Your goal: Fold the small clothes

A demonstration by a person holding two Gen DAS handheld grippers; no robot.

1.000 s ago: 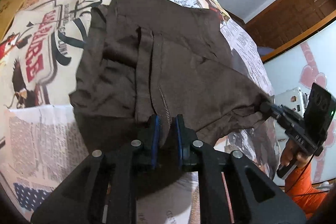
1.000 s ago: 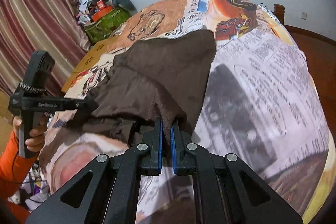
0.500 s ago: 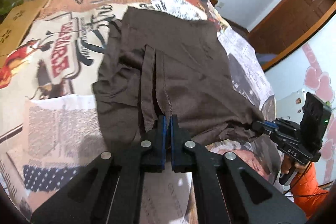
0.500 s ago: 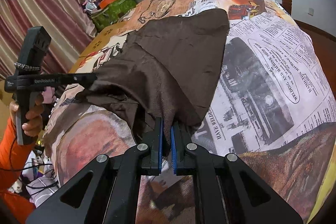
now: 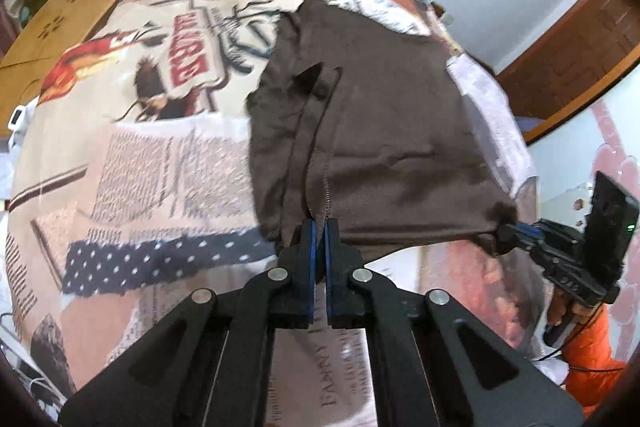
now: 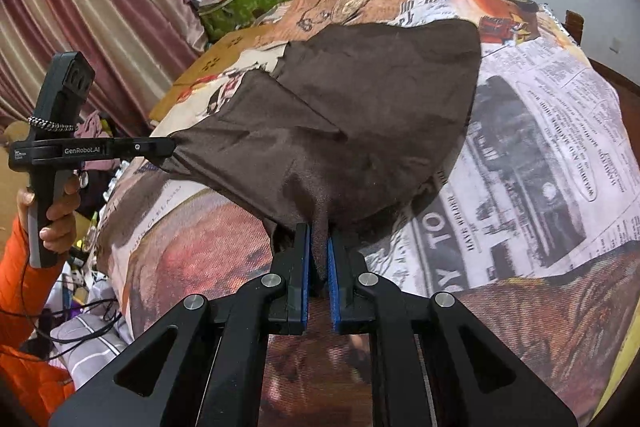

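A newspaper-print bedspread [image 6: 552, 131] filled both views. Across its middle lay the brown garment [image 5: 380, 131], its near edge lifted off the bed. At the bottom centre of each view, the left gripper [image 5: 319, 227] had its jaws clamped on the zipper seam, and the right gripper [image 6: 319, 247] pinched a fold of the hem.

One brown garment [image 5: 384, 131], two grippers, one printed bedspread [image 5: 160, 155], one green bag [image 6: 244, 3]
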